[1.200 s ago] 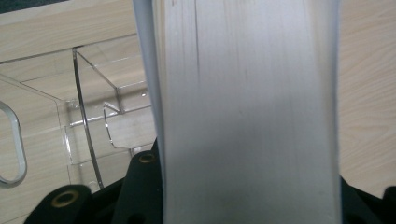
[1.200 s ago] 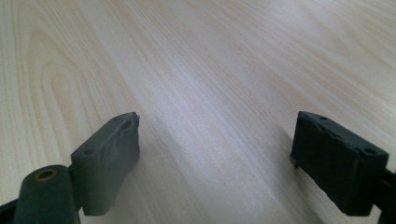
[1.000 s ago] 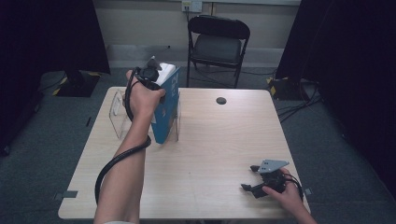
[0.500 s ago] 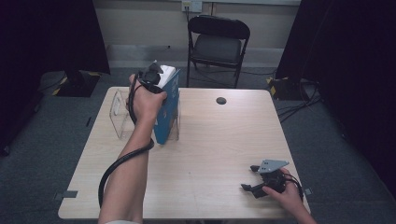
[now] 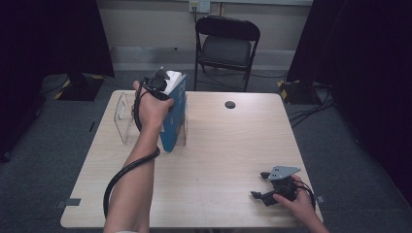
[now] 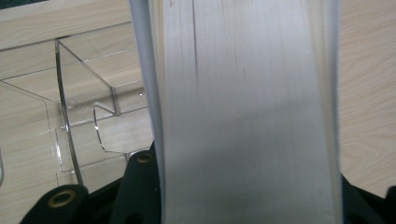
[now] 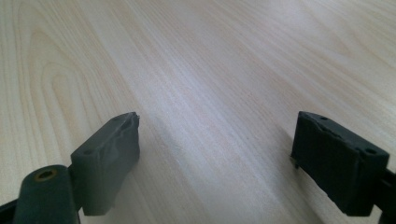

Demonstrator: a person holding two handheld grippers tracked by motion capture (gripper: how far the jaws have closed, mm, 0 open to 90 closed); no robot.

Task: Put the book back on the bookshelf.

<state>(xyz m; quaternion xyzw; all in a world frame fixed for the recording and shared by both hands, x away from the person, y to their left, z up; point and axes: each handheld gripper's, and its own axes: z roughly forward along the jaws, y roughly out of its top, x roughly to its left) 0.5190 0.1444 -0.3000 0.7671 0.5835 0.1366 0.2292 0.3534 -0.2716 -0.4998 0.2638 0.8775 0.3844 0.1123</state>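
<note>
We hold the thick blue book with white pages (image 5: pixel 174 114) by its top in our left gripper (image 5: pixel 156 83), standing in the clear plastic rack (image 5: pixel 125 116); it seems heavy and stiff, while our right gripper (image 5: pixel 266 187) rests wide open, holding nothing.

left gripper (image 5: pixel 158 82): black, cable trailing; right gripper (image 5: pixel 277 187): black jaws, grey 3-cornered plate

Even overhead light falls on the pale wooden desk (image 5: pixel 218 160), while the room around it sinks into dark curtains and dim carpet. In the left gripper view the white page edges of the blue book (image 6: pixel 243 116) sit too close, soft and washed out, and the clear acrylic stand (image 6: pixel 79 102) catches faint glare. The right gripper view is sharp on the grain, with soft shadows under its black tongs (image 7: pixel 229 163).
</note>
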